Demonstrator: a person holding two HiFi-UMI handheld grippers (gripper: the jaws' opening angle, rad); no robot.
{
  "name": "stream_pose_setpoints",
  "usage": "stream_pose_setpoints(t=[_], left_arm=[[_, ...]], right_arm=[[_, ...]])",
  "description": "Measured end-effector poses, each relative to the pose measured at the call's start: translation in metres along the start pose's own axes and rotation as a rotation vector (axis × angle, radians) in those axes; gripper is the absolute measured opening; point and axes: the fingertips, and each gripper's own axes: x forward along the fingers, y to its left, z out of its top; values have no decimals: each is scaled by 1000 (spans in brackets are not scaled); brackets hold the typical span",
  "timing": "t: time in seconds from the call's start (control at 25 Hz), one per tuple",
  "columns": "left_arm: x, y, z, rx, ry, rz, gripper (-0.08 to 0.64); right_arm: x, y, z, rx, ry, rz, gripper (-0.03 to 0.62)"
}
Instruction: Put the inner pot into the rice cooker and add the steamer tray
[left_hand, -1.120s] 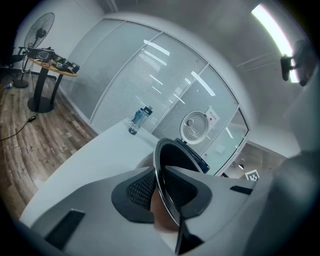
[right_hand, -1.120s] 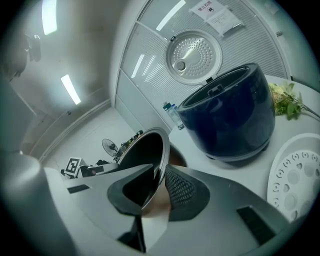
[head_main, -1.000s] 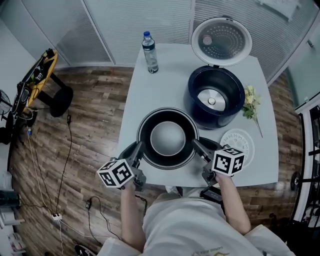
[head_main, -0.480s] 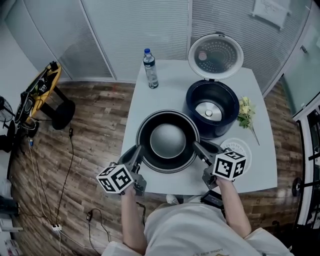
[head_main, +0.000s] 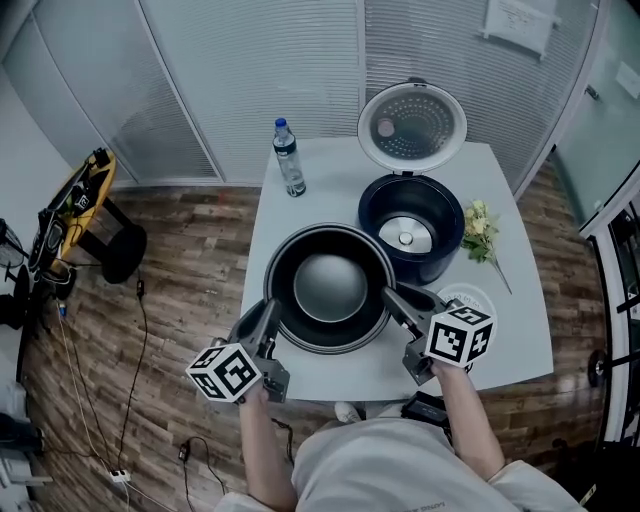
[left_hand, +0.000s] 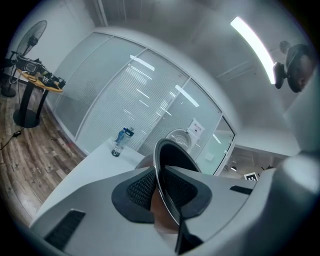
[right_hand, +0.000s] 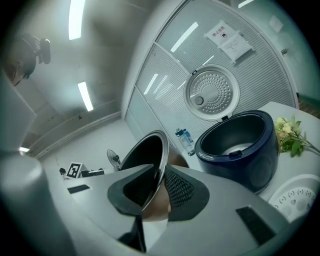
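The left gripper (head_main: 266, 322) and the right gripper (head_main: 393, 300) each pinch opposite sides of the inner pot (head_main: 325, 288), which is held in front of the open rice cooker (head_main: 410, 228). The steamer tray (head_main: 484, 295) lies to the cooker's front right.

In the left gripper view, both pads (left_hand: 141, 188) clamp the pot's thin rim.

In the right gripper view, the jaws likewise squeeze the rim, and the cooker stands just beyond.

Pot (head_main: 325, 290) over front half of desk (head_main: 320, 205). Left gripper (head_main: 268, 312) has its jaws on the pot's left rim, right gripper (head_main: 392, 298) on its right rim. Rice cooker (head_main: 440, 262) behind and right of pot, lid (head_main: 412, 126) standing open behind it. Bottle (head_main: 289, 160) at back left. Flowers (head_main: 480, 228) right of cooker. Steamer tray (head_main: 473, 295) front right, just beside right gripper.
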Motion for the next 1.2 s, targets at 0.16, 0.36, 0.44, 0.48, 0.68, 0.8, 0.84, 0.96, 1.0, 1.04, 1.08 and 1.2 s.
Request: stream_pose_setpoints(t=[0.16, 0.36, 0.44, 0.48, 0.68, 0.8, 0.84, 0.96, 1.0, 1.04, 1.08, 1.2], left_arm=[[7, -8, 7, 9, -7, -22, 58], [20, -19, 14, 22, -11, -51, 58], [24, -24, 18, 33, -9, -64, 58], [27, -27, 21, 41, -8, -71, 58], [41, -37, 30, 65, 2, -95, 58], [53, -43, 36, 78, 7, -115, 59], [57, -45, 37, 82, 9, -121, 60], [69, -51, 42, 93, 16, -140, 60], [73, -53, 44, 95, 19, -146, 60], [77, -55, 46, 98, 21, -153, 59], [81, -57, 47, 100, 24, -160, 60], [94, -63, 52, 106, 34, -177, 60]], right_arm=[[-6, 0, 14, -13, -28, -3, 77], [-12, -5, 29, -35, -60, -14, 75], [-15, -6, 35, -31, -74, -17, 77], [-17, -7, 37, -30, -82, -19, 76], [-23, -14, 48, -13, -119, -33, 75], [-26, -20, 57, -1, -142, -40, 75], [-27, -22, 60, 1, -150, -43, 75], [-29, -29, 69, 5, -170, -55, 74], [-30, -30, 72, 5, -176, -59, 74], [-31, -32, 75, 6, -182, -63, 74], [-32, -34, 79, 6, -188, -67, 74], [-34, -42, 89, 12, -210, -78, 73]])
